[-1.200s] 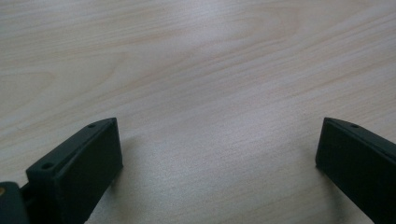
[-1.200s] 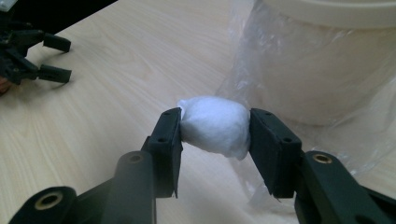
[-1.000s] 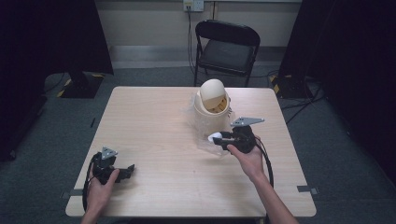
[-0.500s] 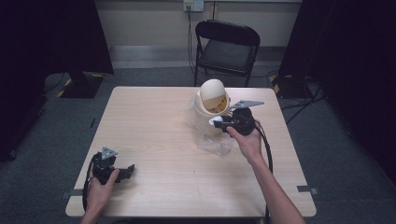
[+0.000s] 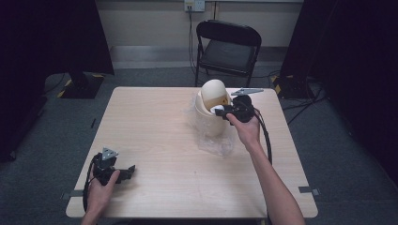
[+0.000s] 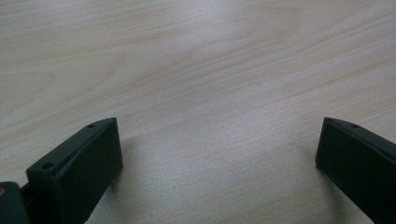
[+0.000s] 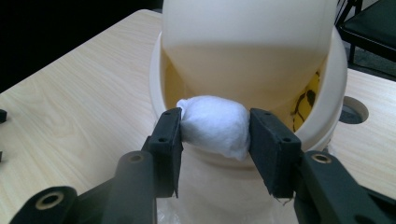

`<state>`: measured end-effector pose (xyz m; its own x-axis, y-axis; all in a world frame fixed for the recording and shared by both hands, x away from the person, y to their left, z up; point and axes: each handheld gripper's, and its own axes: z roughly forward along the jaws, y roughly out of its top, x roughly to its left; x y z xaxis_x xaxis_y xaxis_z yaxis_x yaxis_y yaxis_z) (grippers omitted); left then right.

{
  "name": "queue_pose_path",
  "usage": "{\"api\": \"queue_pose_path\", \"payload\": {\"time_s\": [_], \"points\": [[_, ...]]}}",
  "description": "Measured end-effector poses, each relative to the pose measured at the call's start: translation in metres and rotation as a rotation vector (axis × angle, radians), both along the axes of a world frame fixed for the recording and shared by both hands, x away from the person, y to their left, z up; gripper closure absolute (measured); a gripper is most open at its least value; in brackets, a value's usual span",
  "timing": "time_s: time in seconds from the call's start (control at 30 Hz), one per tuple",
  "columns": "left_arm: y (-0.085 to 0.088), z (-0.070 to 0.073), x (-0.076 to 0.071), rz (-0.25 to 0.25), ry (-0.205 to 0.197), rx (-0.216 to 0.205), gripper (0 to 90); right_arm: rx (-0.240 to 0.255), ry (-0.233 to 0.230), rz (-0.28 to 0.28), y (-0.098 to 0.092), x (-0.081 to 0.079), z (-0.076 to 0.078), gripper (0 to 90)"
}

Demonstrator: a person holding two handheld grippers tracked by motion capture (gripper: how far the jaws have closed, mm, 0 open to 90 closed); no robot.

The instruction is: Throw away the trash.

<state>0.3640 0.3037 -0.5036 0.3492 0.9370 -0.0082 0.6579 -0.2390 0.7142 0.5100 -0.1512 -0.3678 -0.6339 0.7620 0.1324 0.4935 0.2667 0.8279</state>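
The left gripper (image 5: 123, 171) lies low on the pale wood surface (image 5: 155, 126) at its near left corner, held by the person's left hand (image 5: 99, 190); in the left gripper view its two black jaws stand wide apart with only bare wood grain between them — released, grasping nothing. Well off to its right and farther away, the right gripper (image 7: 214, 128) is clenched on a white wad of soft, cotton-like material (image 7: 215, 124); the wad sits squeezed between the two jaws, its long axis running across from one jaw to the other, bulging a little below them. Directly ahead of this gripper, touching or just beyond the wad, stands a cream bin (image 7: 322, 93) with a domed swing lid (image 7: 247, 28); the lid is tilted, leaving a dark yellow opening behind the wad — the wad is at the bin's rim, at the mouth. In the high view the right hand (image 5: 247, 131) holds the gripper level, pointing leftward at the bin (image 5: 210, 117); crumpled clear plastic (image 5: 217, 143) lies on the surface under and around the bin's base, just beneath the hand.
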Motion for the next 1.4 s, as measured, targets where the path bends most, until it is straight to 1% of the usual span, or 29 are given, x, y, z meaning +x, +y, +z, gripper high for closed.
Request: {"api": "queue_pose_path", "payload": {"time_s": [0.1,0.17,0.27,0.4,0.5,0.53,0.57,0.9,1.03,1.07,1.17,1.23,1.4], "points": [[0.0,0.0,0.0,0.0,0.0,0.0,0.0,-0.003,0.002,-0.01,0.001,0.005,0.0,55.7],[0.0,0.0,0.0,0.0,0.0,0.0,0.0,-0.013,0.014,-0.006,0.003,0.008,-0.003,55.8],[0.0,0.0,0.0,0.0,0.0,0.0,0.0,-0.015,0.017,-0.01,0.006,0.012,-0.003,55.8],[0.0,0.0,0.0,0.0,0.0,0.0,0.0,-0.036,0.026,-0.012,0.011,0.017,-0.002,55.8],[0.0,0.0,0.0,0.0,0.0,0.0,0.0,-0.043,0.039,-0.019,0.012,0.021,-0.006,55.8],[0.0,0.0,0.0,0.0,0.0,0.0,0.0,-0.036,0.042,-0.016,0.012,0.022,-0.007,55.8],[0.0,0.0,0.0,0.0,0.0,0.0,0.0,-0.031,0.045,-0.015,0.012,0.023,-0.008,55.8],[0.0,0.0,0.0,0.0,0.0,0.0,0.0,-0.075,0.065,-0.02,0.023,0.031,-0.014,55.6],[0.0,0.0,0.0,0.0,0.0,0.0,0.0,-0.079,0.068,-0.024,0.025,0.033,-0.012,55.4],[0.0,0.0,0.0,0.0,0.0,0.0,0.0,-0.085,0.063,-0.021,0.025,0.034,-0.012,55.3],[0.0,0.0,0.0,0.0,0.0,0.0,0.0,-0.097,0.072,-0.024,0.028,0.035,-0.012,54.6],[0.0,0.0,0.0,0.0,0.0,0.001,0.0,-0.105,0.071,-0.023,0.029,0.035,-0.013,53.8],[0.0,0.0,0.0,0.0,0.0,0.0,0.0,-0.104,0.081,-0.026,0.032,0.035,-0.015,52.3]]}}
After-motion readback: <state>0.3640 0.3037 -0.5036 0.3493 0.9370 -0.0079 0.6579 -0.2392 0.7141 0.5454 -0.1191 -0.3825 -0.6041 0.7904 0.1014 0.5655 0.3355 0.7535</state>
